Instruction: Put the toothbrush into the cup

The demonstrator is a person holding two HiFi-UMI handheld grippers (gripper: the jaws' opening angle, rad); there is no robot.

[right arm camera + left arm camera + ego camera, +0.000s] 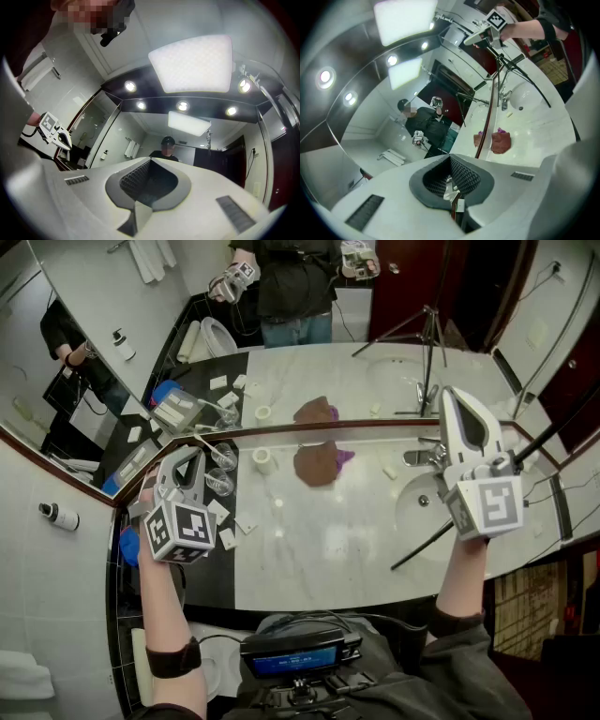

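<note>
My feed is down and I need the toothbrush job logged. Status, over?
Left gripper shut, empty, raised near the glass cups. Right gripper shut, empty, high over the sink. Toothbrush not made out. White packets lie by the cups.

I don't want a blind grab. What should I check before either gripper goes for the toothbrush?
1. Jaws of the left gripper open for a grab: not ok. They are shut, with nothing held.
2. Jaws of the right gripper open: not ok. They are shut and empty, raised over the white sink.
3. Toothbrush located: cannot tell. Only small white packets show on the black counter section.
4. Clear glass cups upright and near: ok, beside the left gripper.
5. Brown crumpled cloth clear of the cups: ok.
</note>
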